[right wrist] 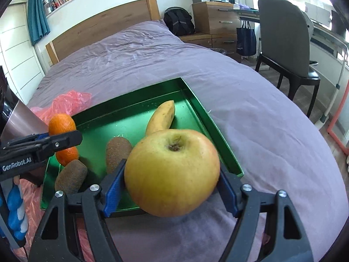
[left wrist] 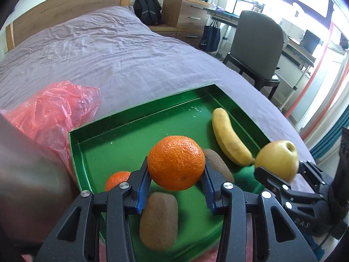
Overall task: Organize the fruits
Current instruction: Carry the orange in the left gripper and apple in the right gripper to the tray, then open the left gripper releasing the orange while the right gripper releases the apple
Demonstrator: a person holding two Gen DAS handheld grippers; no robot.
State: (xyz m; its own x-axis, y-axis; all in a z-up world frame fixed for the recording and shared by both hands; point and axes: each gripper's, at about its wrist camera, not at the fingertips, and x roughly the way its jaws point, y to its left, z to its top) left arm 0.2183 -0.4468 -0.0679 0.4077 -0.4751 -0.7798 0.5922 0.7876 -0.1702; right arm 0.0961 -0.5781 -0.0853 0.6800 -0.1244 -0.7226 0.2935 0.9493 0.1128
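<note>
Orange no. 2 (left wrist: 116, 180) in tray (left wrist: 139, 118): left view only.

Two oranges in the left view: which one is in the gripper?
The larger orange, clamped between the left gripper's blue pads. The smaller orange lies loose in the green tray.

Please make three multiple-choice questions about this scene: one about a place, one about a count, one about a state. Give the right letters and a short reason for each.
1. Where does the banana lie?
A. in the tray
B. on the chair
C. in the bag

2. How many kiwis are in the tray?
A. one
B. two
C. four

3. What does the right gripper hold?
A. nothing
B. a kiwi
C. an apple

Answers:
1 A: the banana rests on the green tray.
2 B: two kiwis show.
3 C: the right gripper clamps the apple.
</note>
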